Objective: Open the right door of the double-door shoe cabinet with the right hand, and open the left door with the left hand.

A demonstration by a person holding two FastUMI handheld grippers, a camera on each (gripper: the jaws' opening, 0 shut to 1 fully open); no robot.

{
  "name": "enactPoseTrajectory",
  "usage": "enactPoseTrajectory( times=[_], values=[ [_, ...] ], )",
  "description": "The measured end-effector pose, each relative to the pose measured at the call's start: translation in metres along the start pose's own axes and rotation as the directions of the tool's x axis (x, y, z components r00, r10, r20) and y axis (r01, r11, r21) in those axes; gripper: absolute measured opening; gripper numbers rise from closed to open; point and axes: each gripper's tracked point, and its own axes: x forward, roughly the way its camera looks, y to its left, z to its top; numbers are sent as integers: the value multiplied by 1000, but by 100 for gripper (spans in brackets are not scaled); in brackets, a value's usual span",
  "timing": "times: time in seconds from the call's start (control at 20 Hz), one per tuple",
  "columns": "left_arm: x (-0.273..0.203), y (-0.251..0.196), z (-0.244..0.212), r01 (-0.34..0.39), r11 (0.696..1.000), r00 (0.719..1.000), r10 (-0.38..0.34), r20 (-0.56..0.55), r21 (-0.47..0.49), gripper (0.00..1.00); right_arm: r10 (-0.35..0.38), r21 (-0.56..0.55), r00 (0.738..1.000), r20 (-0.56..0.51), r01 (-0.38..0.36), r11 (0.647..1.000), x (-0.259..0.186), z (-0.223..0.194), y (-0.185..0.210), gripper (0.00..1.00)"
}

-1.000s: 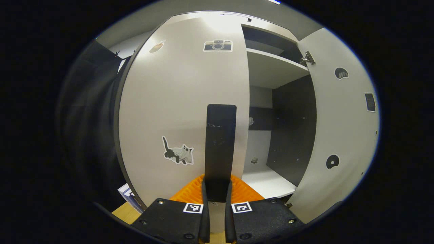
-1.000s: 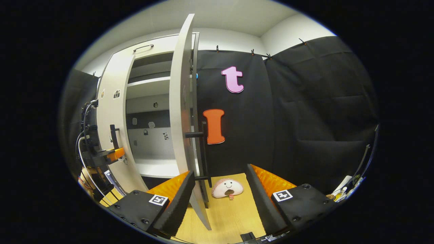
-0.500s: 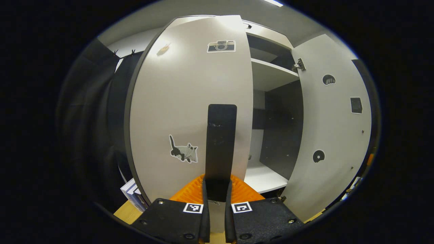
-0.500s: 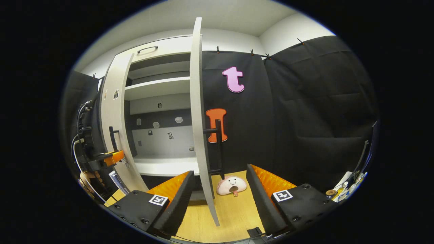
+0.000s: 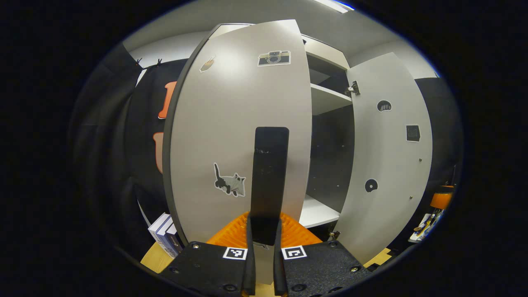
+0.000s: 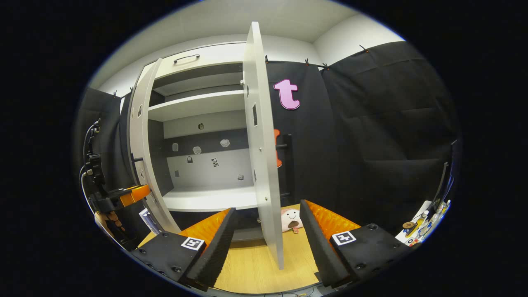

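In the left gripper view my left gripper (image 5: 264, 231) is shut on the black vertical handle (image 5: 270, 165) of the left door (image 5: 231, 123), a pale panel with a cat and a camera sticker. The door stands partly swung out. The right door (image 5: 387, 156) hangs wide open beyond it, its inner face toward me. In the right gripper view my right gripper (image 6: 267, 208) is open and holds nothing. The right door (image 6: 262, 136) stands nearly edge-on ahead of it, with its black handle (image 6: 288, 165) behind. The left gripper (image 6: 123, 196) shows at the left door (image 6: 142, 140), with a hand below it.
White shelves (image 6: 198, 105) and a dark back wall with small stickers fill the cabinet. A smiling plush toy (image 6: 291, 218) lies on the wooden floor (image 6: 247, 268) behind the right door. Books (image 5: 163, 235) stand low by the left door. Small items (image 6: 420, 222) sit at the far right.
The left door has swung further out with my left gripper on its handle. The right door has swung wider, now showing its inner face. My right gripper stays open.
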Motion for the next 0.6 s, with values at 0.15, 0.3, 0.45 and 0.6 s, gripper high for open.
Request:
enactPoseTrajectory(
  times=[0.15,0.3,0.45,0.6],
  values=[
    [-9,6,0,16,1000,1000,-16,2,-8,17,-1,10,1000,1,1,1000,2,-1,8,89],
    [-20,11,0,24,1000,1000,-24,1,-11,17,-4,10,1000,-2,4,1000,-7,-6,14,97],
    [-30,19,0,34,999,999,-34,7,-28,17,-1,9,1000,-2,1,1000,-8,-6,21,97],
    [-40,24,1,41,999,999,-41,11,-32,17,5,-1,1000,0,-5,1000,-10,-6,28,94]
  ],
)
